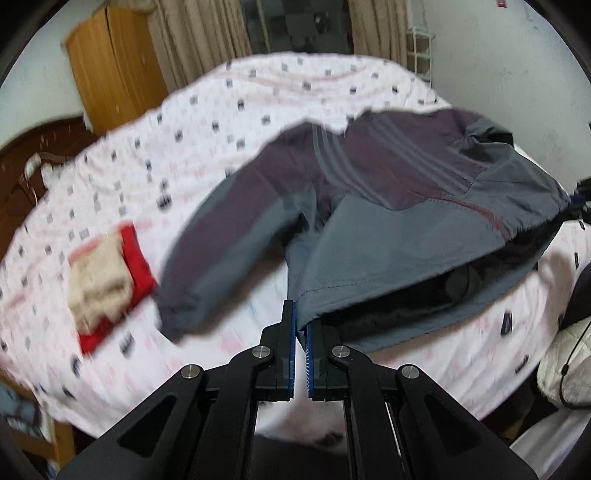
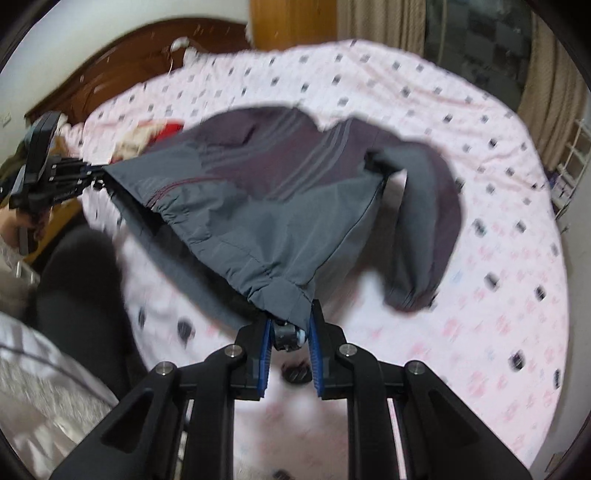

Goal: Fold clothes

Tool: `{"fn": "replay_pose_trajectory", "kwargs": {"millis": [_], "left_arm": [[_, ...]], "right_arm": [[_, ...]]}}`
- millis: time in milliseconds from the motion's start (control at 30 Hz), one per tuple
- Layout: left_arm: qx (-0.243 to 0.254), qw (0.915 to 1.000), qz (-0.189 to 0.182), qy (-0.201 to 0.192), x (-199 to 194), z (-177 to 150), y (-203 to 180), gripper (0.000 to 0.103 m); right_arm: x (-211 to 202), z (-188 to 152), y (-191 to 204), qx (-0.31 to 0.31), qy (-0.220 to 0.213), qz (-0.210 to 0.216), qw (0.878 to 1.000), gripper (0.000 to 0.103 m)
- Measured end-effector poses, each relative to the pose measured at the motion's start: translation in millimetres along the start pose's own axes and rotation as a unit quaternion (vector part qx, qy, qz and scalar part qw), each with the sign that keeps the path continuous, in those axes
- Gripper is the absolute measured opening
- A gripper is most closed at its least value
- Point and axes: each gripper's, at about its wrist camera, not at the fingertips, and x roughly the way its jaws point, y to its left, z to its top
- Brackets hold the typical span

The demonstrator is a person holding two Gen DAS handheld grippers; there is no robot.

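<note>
A grey and dark purple striped jacket (image 1: 388,206) hangs stretched in the air above the bed, one sleeve (image 1: 207,236) dangling. My left gripper (image 1: 301,317) is shut on one corner of its hem. My right gripper (image 2: 290,317) is shut on the other hem corner, with the drawstring toggle (image 2: 288,336) between the fingers. The jacket also shows in the right wrist view (image 2: 280,206). The left gripper also shows in the right wrist view (image 2: 92,173), at the far left, holding the hem. Both views are motion-blurred.
The bed sheet (image 1: 207,122) is pale pink with small dark squares. A folded stack of beige and red clothes (image 1: 107,280) lies on the bed's left. A wooden headboard (image 2: 140,59), a wooden cabinet (image 1: 110,62) and curtains (image 1: 199,33) stand behind.
</note>
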Motion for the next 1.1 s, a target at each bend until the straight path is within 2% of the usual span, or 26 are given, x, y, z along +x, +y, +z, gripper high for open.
{"fn": "replay_pose_trajectory", "kwargs": {"millis": [100,233,333,400,467,600,633,733,800,867,967,1033,1100], "left_arm": [[-0.004,0.9995,0.004,0.031,25.0,-15.4,-2.4,0.004],[0.002,0.9982,0.014,0.059,51.7,-30.5,-5.0,0.005],[-0.004,0.9977,0.020,0.065,57.3,-34.0,-2.2,0.011],[-0.009,0.9975,0.023,0.066,57.0,-34.3,1.0,0.019],[-0.012,0.9973,0.029,0.067,55.3,-34.2,3.4,0.024],[-0.013,0.9971,0.034,0.067,49.0,-38.4,6.1,0.025],[-0.013,0.9972,0.029,0.068,45.8,-39.0,6.5,0.025],[0.012,0.9964,0.014,0.082,38.4,-40.2,2.5,0.028],[0.038,0.9944,0.010,0.098,36.2,-42.0,-1.8,0.033],[0.050,0.9925,-0.004,0.112,33.7,-45.0,-2.0,0.035],[0.052,0.9926,-0.002,0.110,26.3,-46.7,4.1,0.035],[0.016,0.9958,-0.003,0.090,20.1,-41.3,19.3,0.035],[-0.038,0.9963,-0.020,0.074,16.7,-37.0,37.6,0.037]], "right_arm": [[25.8,-20.6,5.6,0.006,0.038,0.005,0.999,0.018],[56.4,-39.2,-0.8,0.032,0.062,0.009,0.998,0.018],[70.4,-47.3,-5.0,0.041,0.073,0.003,0.996,0.019],[76.3,-51.9,-7.5,0.044,0.078,0.000,0.996,0.019],[78.6,-55.9,-12.0,0.051,0.081,-0.002,0.995,0.020],[74.5,-59.9,-16.7,0.054,0.085,-0.013,0.995,0.017],[73.3,-61.1,-17.8,0.050,0.087,-0.024,0.995,0.017],[61.5,-61.9,-25.7,0.057,0.084,-0.014,0.995,0.017],[50.9,-60.5,-29.2,0.054,0.076,-0.018,0.995,0.021],[40.2,-59.0,-32.9,0.052,0.068,-0.023,0.996,0.038],[25.2,-54.4,-41.5,0.061,0.049,-0.036,0.996,0.045],[15.2,-50.3,-50.4,0.078,0.033,-0.048,0.995,0.051],[7.2,-46.8,-63.9,0.110,0.014,-0.062,0.992,0.058]]}}
